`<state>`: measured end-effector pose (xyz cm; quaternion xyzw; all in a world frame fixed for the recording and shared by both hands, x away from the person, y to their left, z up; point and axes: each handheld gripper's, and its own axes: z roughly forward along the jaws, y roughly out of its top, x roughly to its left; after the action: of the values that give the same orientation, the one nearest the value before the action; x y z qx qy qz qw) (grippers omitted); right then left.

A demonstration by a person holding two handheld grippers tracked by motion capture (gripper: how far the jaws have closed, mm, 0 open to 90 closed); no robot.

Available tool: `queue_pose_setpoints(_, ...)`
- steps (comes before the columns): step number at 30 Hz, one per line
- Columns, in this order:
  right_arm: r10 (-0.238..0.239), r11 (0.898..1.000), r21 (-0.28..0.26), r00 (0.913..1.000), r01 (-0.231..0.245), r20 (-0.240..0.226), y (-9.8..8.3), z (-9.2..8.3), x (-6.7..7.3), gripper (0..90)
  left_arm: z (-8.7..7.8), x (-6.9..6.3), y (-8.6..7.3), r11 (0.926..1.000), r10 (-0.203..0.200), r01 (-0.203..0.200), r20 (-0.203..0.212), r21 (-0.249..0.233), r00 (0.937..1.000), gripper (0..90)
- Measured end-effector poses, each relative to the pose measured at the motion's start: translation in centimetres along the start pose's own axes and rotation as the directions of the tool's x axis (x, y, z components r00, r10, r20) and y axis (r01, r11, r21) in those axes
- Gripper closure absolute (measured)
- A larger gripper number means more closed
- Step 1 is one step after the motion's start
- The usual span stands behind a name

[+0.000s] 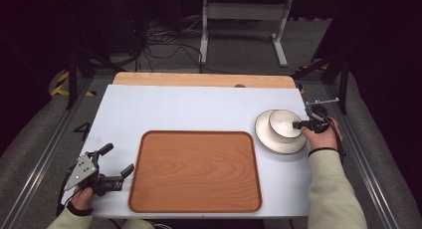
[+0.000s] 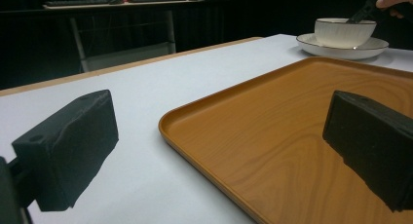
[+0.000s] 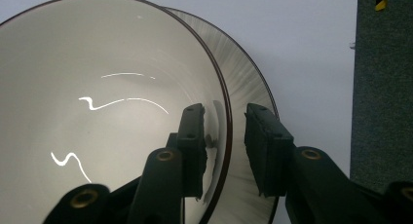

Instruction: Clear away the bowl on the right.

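Observation:
A white bowl (image 1: 285, 123) stands on a white plate (image 1: 271, 140) at the table's right side. My right gripper (image 1: 297, 124) reaches in from the right and straddles the bowl's near rim. In the right gripper view, one finger (image 3: 194, 146) is inside the bowl (image 3: 97, 112) and the other is outside, over the plate (image 3: 248, 78), with a small gap to the rim. The right gripper (image 3: 226, 151) is open. My left gripper (image 1: 118, 158) rests open and holds nothing at the near left, beside the wooden tray (image 1: 195, 171).
The tray (image 2: 292, 136) is bare and takes up the table's near middle. A white sheet (image 1: 189, 109) covers the table, with a wooden strip at the far edge. Farther off in the left gripper view are the bowl (image 2: 345, 33) and the right gripper (image 2: 363, 12).

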<state>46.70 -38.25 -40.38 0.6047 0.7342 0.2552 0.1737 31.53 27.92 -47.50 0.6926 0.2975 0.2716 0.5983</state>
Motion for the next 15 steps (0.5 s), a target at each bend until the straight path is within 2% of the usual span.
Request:
queue_pose_setpoints(2,0.009,1.000,0.005,0.9999,-0.009,0.004,0.06,0.02,0.13,70.3,-0.01,0.01,0.01,1.0000,0.000,0.000,0.001,0.001,1.0000,0.2)
queue_pose_setpoints(5,0.054,0.998,0.018,0.9985,-0.054,-0.001,0.08,0.01,0.20,74.5,-0.01,0.01,0.00,1.0000,0.000,0.000,0.002,0.002,1.0000,0.2)
queue_pose_setpoints(7,0.064,0.998,0.027,0.9979,-0.064,-0.005,0.14,0.03,0.35,78.7,-0.01,0.01,0.01,1.0000,0.000,0.000,0.002,0.002,1.0000,0.2)
queue_pose_setpoints(12,0.084,0.995,0.056,0.9963,-0.085,0.016,0.49,0.00,0.68,80.2,-0.01,0.01,0.00,1.0000,0.001,-0.001,0.001,0.001,1.0000,0.2)
queue_pose_setpoints(15,0.139,0.988,0.066,0.9903,-0.139,0.009,0.59,-0.16,0.57,82.1,-0.01,0.01,0.00,1.0000,0.001,-0.001,0.002,0.002,1.0000,0.2)
